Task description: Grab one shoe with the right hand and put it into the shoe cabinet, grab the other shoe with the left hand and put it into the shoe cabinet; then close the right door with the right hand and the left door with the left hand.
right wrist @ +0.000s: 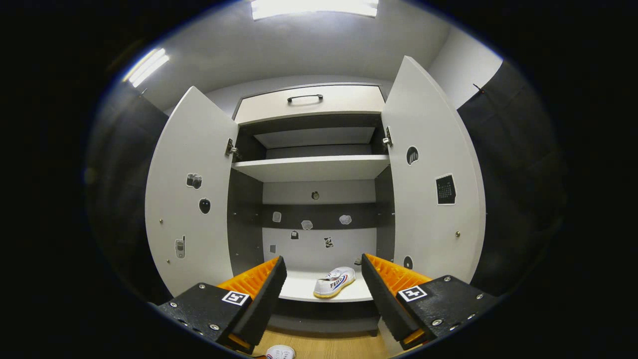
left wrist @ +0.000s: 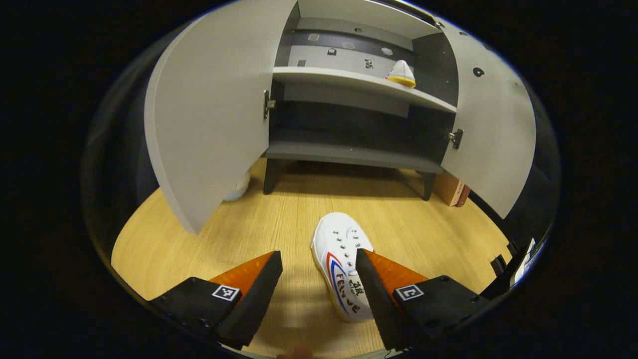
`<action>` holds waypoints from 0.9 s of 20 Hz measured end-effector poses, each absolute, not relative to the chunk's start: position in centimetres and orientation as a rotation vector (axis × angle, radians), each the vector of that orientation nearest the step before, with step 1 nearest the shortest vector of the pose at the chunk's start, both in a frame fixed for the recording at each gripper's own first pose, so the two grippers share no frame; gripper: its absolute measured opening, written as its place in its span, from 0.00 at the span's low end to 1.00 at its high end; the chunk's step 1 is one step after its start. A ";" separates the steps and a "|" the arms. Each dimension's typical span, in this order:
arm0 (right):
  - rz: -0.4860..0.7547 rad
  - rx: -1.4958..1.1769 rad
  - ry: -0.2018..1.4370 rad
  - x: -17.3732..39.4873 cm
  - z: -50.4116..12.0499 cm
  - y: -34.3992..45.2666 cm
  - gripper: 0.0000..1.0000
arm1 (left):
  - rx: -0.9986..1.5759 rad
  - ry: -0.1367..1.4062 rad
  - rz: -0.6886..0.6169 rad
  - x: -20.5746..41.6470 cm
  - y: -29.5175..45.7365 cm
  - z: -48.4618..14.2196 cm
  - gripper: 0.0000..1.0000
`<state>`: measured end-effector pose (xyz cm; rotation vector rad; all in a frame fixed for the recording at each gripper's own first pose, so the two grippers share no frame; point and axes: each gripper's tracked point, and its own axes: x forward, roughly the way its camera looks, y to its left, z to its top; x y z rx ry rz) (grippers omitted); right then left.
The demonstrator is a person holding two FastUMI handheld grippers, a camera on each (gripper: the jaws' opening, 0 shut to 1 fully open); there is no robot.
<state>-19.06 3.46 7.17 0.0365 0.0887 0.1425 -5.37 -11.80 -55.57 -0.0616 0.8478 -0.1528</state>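
- Left gripper (left wrist: 319, 264) is spread wide and holds nothing; the white shoe on the floor (left wrist: 343, 263) lies just beside its right finger.
- Right gripper (right wrist: 324, 269) is wide too, empty, facing the shoe cabinet (right wrist: 311, 169).
- Farther in — the other shoe (right wrist: 335, 281) rests on the shelf (right wrist: 299, 289), both doors (right wrist: 192, 199) open.

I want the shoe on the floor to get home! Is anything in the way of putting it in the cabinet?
Nothing visible. The white canvas shoe lies on bare wooden floor, both grey cabinet doors stand open, and the shelf has free room beside the other shoe.
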 end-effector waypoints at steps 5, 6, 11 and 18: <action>0.169 0.041 0.098 -19.5 6.2 3.8 0.93 | -0.075 0.973 -0.139 -6.4 -12.3 -59.3 0.98; 0.172 0.040 0.104 -19.5 5.8 3.8 0.93 | -0.085 0.981 -0.136 -6.2 -12.4 -59.4 0.99; 0.192 0.053 0.115 -20.1 4.8 3.6 0.93 | -0.122 0.994 -0.202 -6.2 -14.5 -60.0 0.80; 0.203 0.084 0.097 -21.3 5.1 2.0 0.93 | -0.173 0.990 -0.251 -5.5 -16.2 -59.2 0.07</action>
